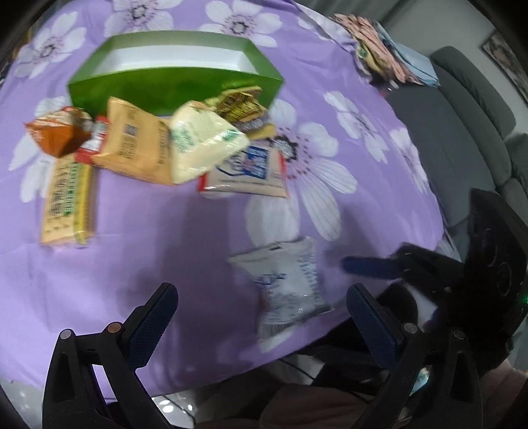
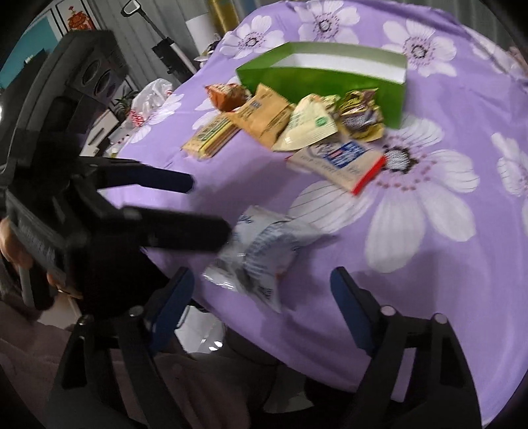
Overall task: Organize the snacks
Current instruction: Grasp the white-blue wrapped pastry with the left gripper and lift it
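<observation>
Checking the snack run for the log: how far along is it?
Done: nothing visibly; the green box looks empty. In hand: nothing; the left claw and right claw are both open near the silver packet at the table's near edge, not gripping it. Left: that packet plus the pile in front of the box, including the orange bag, cream bag and red-edged white packet.

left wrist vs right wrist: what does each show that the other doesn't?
Left wrist only: grey sofa and a stack of folded cloths at the table's far edge.
Right wrist only: white plastic bag and wall pictures.
Both: green box, the snack pile before it, the lone silver packet near the table edge, and both grippers, left gripper and right gripper, open.
</observation>
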Tool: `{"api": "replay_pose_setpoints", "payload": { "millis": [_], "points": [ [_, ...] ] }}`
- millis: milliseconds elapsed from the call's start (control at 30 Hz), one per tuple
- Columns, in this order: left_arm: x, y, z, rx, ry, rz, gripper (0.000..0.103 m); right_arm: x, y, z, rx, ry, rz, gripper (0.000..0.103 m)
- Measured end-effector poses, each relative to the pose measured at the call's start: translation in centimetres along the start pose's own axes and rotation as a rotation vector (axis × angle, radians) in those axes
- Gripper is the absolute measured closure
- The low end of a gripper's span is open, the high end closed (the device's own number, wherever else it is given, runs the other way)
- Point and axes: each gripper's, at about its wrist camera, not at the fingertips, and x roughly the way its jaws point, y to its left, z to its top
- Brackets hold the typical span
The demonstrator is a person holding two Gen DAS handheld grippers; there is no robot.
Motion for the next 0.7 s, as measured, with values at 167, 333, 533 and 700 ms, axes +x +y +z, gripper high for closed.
{"api": "replay_pose_setpoints", "payload": {
  "millis": [167,333,533,700],
  "points": [
    [1.8,0.6,-0.2,-0.033,0.048,-0.05,0.029,1.5,-0.1,0.2,0.007,0.028,0.021,0.056],
    [2.4,0.5,-0.4,-0.064,0.066,-0.115,0.051,1.8,0.2,0.5,0.014,0.01,0.05,0.074],
    [1.1,0.4,0.3,-0.057,0.02,-0.112,0.056,1.8,-0.1,2.1,0.021,-0.025,0.067,0.075],
    [-0.6,0.8,2.2,-0.049,-0.046,-0.091,0.056,1.1,0.1,4.8,-0.015,-0.088,0.056,0.075]
  ]
}}
